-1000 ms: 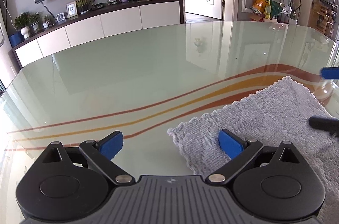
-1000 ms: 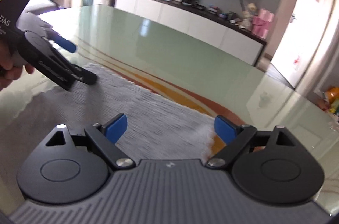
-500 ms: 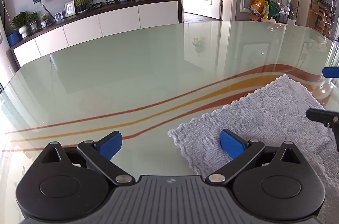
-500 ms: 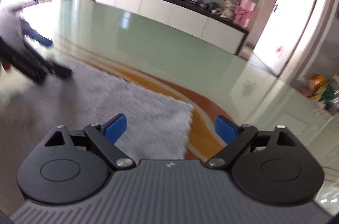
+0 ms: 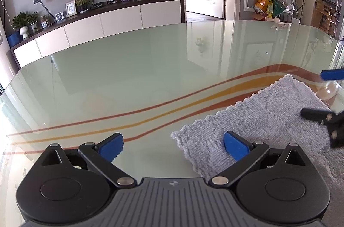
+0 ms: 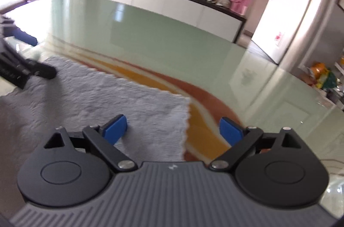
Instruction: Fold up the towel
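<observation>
Grey fluffy terry towel (image 5: 266, 119) lies flat on pale-green glass tabletop (image 5: 150, 68), near its front edge. Left gripper (image 5: 173, 144) wide open, empty, straddling towel's left corner. Right gripper (image 6: 173, 130) wide open, empty, straddling towel's right edge.
</observation>
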Tool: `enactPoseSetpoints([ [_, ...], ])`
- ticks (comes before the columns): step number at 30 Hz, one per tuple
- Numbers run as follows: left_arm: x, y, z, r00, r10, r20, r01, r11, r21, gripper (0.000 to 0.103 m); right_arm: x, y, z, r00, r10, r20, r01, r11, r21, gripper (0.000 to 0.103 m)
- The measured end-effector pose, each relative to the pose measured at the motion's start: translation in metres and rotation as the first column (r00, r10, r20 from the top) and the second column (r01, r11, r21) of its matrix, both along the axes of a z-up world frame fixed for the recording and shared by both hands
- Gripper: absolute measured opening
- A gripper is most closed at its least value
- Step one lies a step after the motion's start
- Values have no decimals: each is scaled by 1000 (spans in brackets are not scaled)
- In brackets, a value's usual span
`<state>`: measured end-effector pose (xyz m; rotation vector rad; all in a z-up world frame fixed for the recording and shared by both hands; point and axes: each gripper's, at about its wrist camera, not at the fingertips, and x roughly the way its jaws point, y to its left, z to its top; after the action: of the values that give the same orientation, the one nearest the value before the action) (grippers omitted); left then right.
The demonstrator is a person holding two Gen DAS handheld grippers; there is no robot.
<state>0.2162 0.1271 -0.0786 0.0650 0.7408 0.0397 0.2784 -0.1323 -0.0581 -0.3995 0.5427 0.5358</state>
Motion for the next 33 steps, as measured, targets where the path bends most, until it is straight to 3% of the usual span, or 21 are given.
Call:
enactPoseSetpoints([
  [2,-1,-1,0,1000,3,-2,-3,1000,2,101,0,8,2,999,39,-14,-39,999,35,94],
  [6,-1,-1,0,1000,8,-5,-8,1000,1,102,-3,39,-7,992,122,-27,-123,992,-21,94],
  [15,3,0,0,1000,3,-7,-3,1000,-4,103,19,14,-2,999,-31,-6,31,998,-52,95],
  [19,3,-3,0,1000,6,-9,-6,1000,5,103,20,45,2,999,45,-16,-45,998,-49,96],
  [23,4,-3,0,1000,7,-15,-7,1000,-1,103,32,67,-7,997,53,-54,-57,995,-78,97],
  [27,6,-5,1,1000,2,-18,-2,1000,11,103,41,59,-7,998,-10,-56,5,997,-79,100],
  [33,16,-11,1,1000,-9,-12,9,1000,29,103,55,12,-9,987,-147,-63,143,988,-64,101],
])
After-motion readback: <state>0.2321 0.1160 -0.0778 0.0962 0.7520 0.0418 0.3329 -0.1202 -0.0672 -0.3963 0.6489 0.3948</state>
